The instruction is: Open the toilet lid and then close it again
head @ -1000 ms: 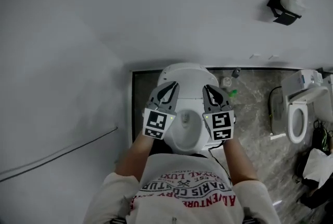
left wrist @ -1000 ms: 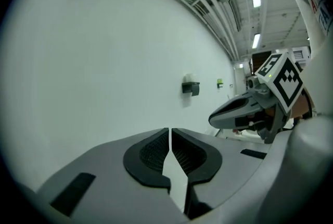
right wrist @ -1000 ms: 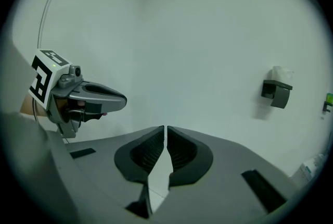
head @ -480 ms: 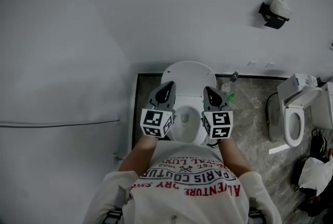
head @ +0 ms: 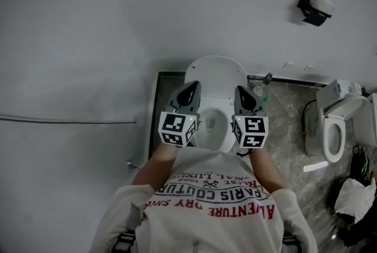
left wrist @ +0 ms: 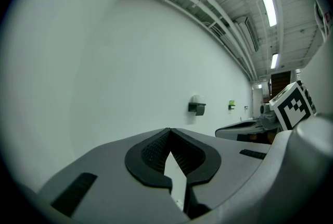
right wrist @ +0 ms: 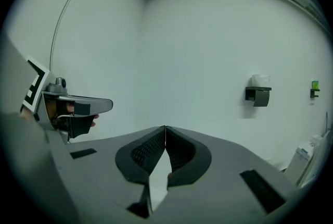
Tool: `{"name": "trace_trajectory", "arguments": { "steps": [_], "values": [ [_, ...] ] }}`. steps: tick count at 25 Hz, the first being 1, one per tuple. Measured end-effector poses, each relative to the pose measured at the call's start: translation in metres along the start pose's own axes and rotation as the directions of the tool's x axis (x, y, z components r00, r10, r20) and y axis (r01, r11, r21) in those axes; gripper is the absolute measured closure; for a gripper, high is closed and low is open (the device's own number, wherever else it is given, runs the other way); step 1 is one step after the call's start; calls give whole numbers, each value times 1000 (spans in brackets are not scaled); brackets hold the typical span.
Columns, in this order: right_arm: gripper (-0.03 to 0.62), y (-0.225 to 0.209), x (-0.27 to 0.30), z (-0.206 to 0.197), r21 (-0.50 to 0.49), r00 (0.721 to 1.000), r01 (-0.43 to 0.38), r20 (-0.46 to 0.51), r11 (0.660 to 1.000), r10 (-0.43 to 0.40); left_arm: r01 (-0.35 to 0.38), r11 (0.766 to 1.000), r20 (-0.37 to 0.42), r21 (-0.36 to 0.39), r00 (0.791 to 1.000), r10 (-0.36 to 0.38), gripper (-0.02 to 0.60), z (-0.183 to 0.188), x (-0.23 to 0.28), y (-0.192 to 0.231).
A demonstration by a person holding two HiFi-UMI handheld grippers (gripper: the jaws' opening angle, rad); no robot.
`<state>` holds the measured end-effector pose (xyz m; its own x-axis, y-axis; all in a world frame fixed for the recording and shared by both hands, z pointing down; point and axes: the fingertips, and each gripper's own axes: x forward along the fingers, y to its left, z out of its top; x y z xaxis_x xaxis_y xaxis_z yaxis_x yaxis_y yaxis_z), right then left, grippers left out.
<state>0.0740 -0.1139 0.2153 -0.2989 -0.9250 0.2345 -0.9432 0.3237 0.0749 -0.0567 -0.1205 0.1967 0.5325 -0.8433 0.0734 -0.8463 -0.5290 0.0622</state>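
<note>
In the head view the white toilet has its lid raised against the wall and the open bowl below it. My left gripper and right gripper hover side by side over the bowl, pointing at the wall, clear of the lid. Both are shut with nothing between the pads. In the left gripper view the left gripper has its tips together in front of bare wall, with the right gripper's marker cube beside it. In the right gripper view the right gripper is shut too, and the left gripper shows at the left.
A black paper holder hangs on the wall at the upper right. A second toilet stands at the right on the dark stone floor. Small bottles sit beside the near toilet. A thin cable runs along the left wall.
Both grippers have risen and drawn back from the lid toward the person's chest. Their jaws, slightly apart a second ago, have closed. The lid has stayed raised.
</note>
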Motion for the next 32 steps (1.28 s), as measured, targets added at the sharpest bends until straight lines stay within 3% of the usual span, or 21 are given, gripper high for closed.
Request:
{"name": "trace_trajectory", "arguments": {
  "steps": [4,9,15,25,28,32],
  "values": [
    [579,3,-1,-6,-2,1000,-9,-10,1000,9,3,1000,-10,26,1000,-2,575,-2,0,-3],
    [579,1,2,-12,-10,1000,-10,-24,1000,10,-1,1000,0,-11,1000,1,575,-6,3,0],
    [579,-6,1,-16,-5,1000,-15,-26,1000,15,-11,1000,-13,-4,1000,11,575,-10,5,-3],
    [579,3,-1,-58,33,990,-112,-81,993,114,-97,995,-78,-15,992,96,575,-40,-26,-10],
    [578,2,0,-66,41,988,-128,-80,991,131,-104,994,-111,17,988,105,575,-52,-39,-14],
    [577,0,5,-76,-5,980,-159,-121,987,157,-96,986,-201,137,972,123,575,-76,-49,-12]
  ]
}}
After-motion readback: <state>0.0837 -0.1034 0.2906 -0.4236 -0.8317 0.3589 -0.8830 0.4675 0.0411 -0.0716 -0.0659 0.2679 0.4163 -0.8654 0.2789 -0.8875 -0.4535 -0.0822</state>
